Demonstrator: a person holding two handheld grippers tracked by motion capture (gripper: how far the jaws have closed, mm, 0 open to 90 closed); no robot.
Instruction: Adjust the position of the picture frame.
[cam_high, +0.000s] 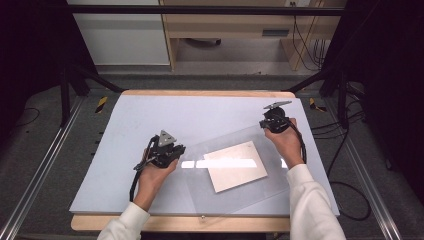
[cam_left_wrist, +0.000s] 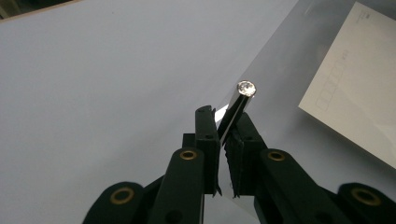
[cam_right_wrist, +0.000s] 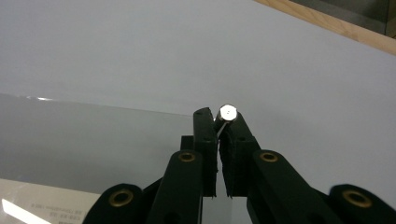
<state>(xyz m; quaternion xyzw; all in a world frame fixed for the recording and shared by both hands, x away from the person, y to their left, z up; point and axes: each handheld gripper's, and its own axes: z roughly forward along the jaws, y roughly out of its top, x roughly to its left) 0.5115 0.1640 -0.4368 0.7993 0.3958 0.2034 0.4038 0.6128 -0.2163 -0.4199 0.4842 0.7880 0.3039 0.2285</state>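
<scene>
A clear plastic sheet (cam_high: 225, 141) lies slanted across the pale blue mat (cam_high: 150, 120), and a beige card (cam_high: 235, 166) shows through it. My left gripper (cam_high: 176, 151) is shut on the sheet's near-left corner. My right gripper (cam_high: 266, 125) is shut on its far-right corner. In the left gripper view the jaws (cam_left_wrist: 224, 116) pinch the thin sheet (cam_left_wrist: 289, 60), with a bright glint at their tip and the card (cam_left_wrist: 355, 84) to the right. The right gripper view has the jaws (cam_right_wrist: 218, 116) closed on the sheet's (cam_right_wrist: 93, 140) edge, with the card (cam_right_wrist: 42, 205) at lower left.
The mat covers a wooden tabletop (cam_high: 200, 93) whose edge shows at the back and front. Black frame posts (cam_high: 65, 95) stand at both sides, and cables (cam_high: 350, 200) lie on the floor to the right. Bare mat surrounds the sheet.
</scene>
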